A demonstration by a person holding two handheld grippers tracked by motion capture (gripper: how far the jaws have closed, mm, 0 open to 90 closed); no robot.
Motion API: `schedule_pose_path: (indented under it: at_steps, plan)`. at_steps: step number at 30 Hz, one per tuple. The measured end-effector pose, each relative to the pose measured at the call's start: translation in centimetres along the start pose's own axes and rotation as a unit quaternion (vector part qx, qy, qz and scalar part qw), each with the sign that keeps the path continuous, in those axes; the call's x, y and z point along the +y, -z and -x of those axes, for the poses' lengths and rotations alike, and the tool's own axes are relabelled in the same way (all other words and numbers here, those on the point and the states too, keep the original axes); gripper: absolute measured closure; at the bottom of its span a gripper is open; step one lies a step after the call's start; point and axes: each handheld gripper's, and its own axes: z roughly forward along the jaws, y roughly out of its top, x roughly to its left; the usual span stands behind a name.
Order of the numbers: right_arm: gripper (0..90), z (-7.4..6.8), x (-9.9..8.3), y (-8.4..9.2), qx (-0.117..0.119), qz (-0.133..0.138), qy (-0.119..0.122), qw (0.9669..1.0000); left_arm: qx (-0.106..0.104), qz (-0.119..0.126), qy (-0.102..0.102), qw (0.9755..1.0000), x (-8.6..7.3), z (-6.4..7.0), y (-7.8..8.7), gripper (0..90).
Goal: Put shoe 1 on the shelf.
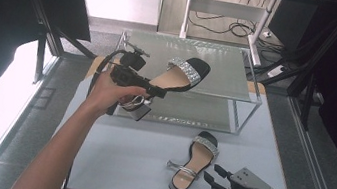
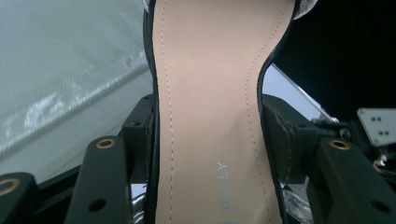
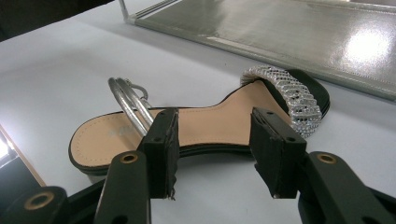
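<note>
A black sandal [image 1: 179, 76] with a tan insole and a rhinestone toe strap hangs tilted, its toe over the top shelf of a silver two-tier rack [image 1: 230, 73]. My left gripper [image 1: 156, 92] is shut on its narrow waist. In the left gripper view the pads press both edges of the insole [image 2: 210, 93], with the left gripper [image 2: 208, 135] around it. The matching sandal [image 1: 194, 161] lies flat on the table. My right gripper [image 1: 212, 176] stands open just to its right. In the right gripper view that sandal [image 3: 219, 121] lies beyond the open right gripper [image 3: 215, 149], untouched.
The rack stands at the back of the pale table [image 1: 121, 158], its lower shelf [image 3: 289, 37] close behind the lying sandal. Dark frame posts flank the table, and cables lie on the floor [image 1: 227, 27] beyond it.
</note>
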Motion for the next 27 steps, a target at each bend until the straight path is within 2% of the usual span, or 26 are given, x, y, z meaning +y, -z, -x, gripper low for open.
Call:
schedule_pose_path:
  at_steps: [3, 7, 15, 19, 23, 25, 27]
  plan:
    - [52.8, 0.1, 0.1, 0.1, 0.000, 0.002, 0.000, 1.0000, 0.004, 0.004, 0.011, 0.9999, 0.7, -0.3, -0.3, 43.6]
    - [52.8, 0.2, 0.1, 0.2, -0.001, 0.004, -0.003, 1.0000, 0.006, -0.005, 0.011, 0.9999, 1.6, -0.8, -0.8, 43.6]
    - [52.9, 0.5, 0.2, 0.6, -0.002, 0.008, -0.010, 0.9999, 0.017, -0.001, 0.025, 0.9995, 3.7, -1.4, -1.3, 43.6]
    - [52.9, 0.3, 0.0, 0.5, -0.001, 0.005, -0.009, 0.9999, 0.034, 0.004, 0.043, 0.9985, 4.6, -2.1, -1.6, 43.6]
    - [52.8, 0.1, 0.0, 0.5, 0.000, 0.005, -0.007, 1.0000, 0.031, 0.004, 0.060, 0.9977, 5.1, -3.0, -2.0, 43.7]
    - [52.8, 0.1, 0.1, 0.4, 0.001, 0.004, -0.007, 1.0000, 0.043, 0.005, 0.078, 0.9960, 5.6, -3.7, -2.5, 43.7]
    - [52.7, 0.1, 0.0, 0.5, 0.001, 0.003, -0.008, 1.0000, 0.046, 0.011, 0.087, 0.9951, 6.0, -4.0, -2.7, 43.7]
